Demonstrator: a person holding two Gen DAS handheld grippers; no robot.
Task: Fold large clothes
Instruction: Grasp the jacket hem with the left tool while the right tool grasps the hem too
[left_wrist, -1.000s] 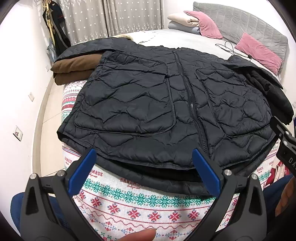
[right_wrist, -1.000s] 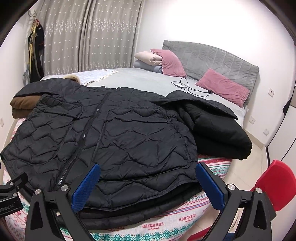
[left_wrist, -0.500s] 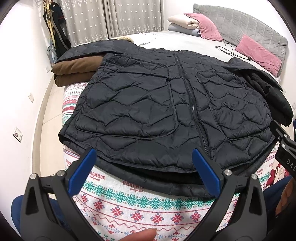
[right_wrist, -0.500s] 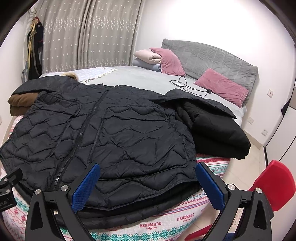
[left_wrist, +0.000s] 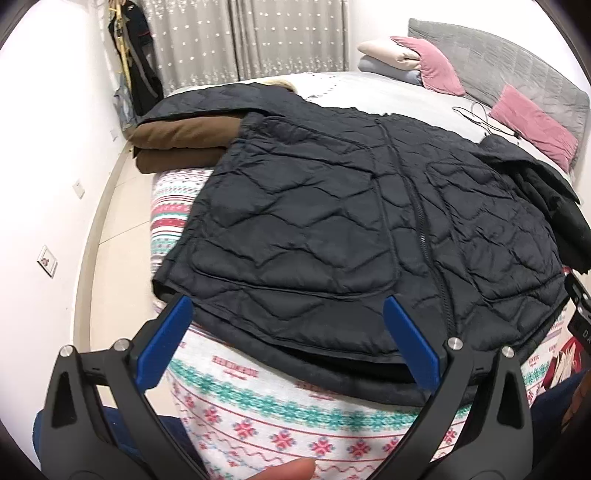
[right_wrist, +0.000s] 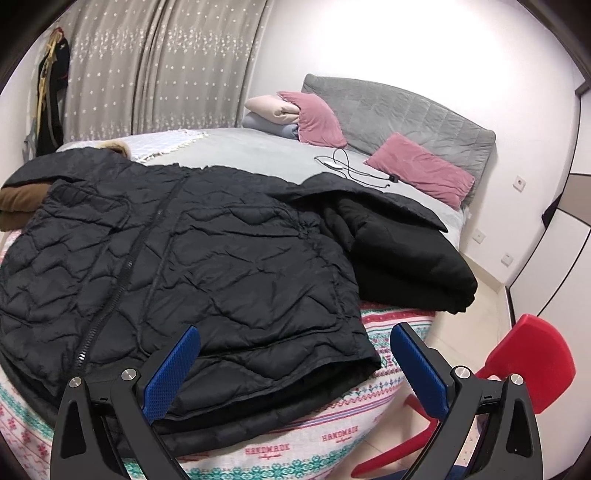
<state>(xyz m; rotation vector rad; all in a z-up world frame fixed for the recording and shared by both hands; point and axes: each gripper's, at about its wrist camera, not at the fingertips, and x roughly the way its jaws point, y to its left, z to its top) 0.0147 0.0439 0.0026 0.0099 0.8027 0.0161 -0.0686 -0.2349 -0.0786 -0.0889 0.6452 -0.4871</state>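
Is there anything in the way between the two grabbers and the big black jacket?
Nothing visible. The left gripper and right gripper are both open, right at the hem of the jacket, with only bare patterned blanket below them.

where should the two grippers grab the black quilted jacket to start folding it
Probably the black quilted jacket by its bottom hem corners, from the near bed edge: left gripper at the left corner, right gripper at the right. It lies flat and zipped, hem nearest, layers exposed there.

"HANDMADE" printed repeatedly on the patterned bedspread, smaller print unreadable
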